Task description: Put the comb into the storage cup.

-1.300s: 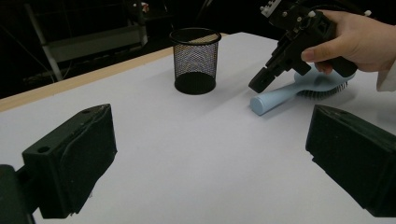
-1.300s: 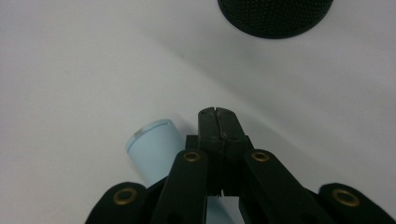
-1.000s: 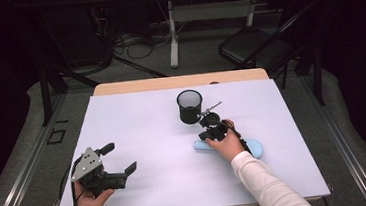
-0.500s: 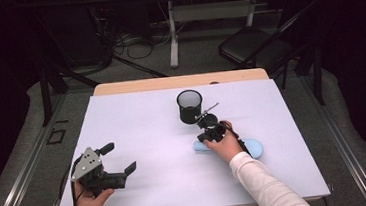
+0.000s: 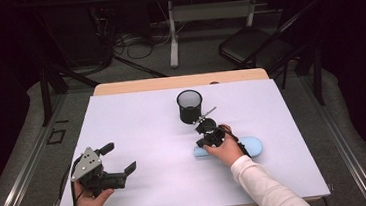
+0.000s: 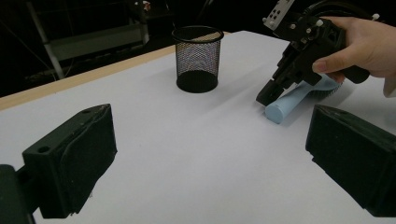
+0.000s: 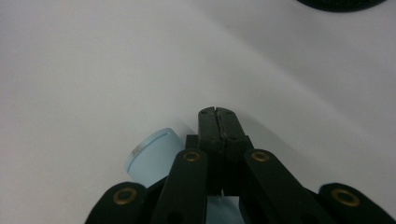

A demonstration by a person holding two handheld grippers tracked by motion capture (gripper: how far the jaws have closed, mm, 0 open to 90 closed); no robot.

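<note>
We work on a white-covered table (image 5: 139,137), with a black wire-mesh cup (image 5: 190,106) standing upright toward its far side. Just nearer lies the pale blue plastic hairbrush (image 5: 251,146) flat on its side, handle end toward the left gripper's camera. It looks light, stiff and smooth — likely slippery, so we would grip mid-handle. Our right gripper (image 7: 218,116) hangs over the handle with jaws pressed together, holding nothing; our left gripper (image 5: 118,161) waits well apart, jaws wide and empty.

Blk mesh cup (image 5: 190,106) upright on white tbl cover (image 5: 137,117); folding chair (image 5: 251,47) behind tbl.
</note>
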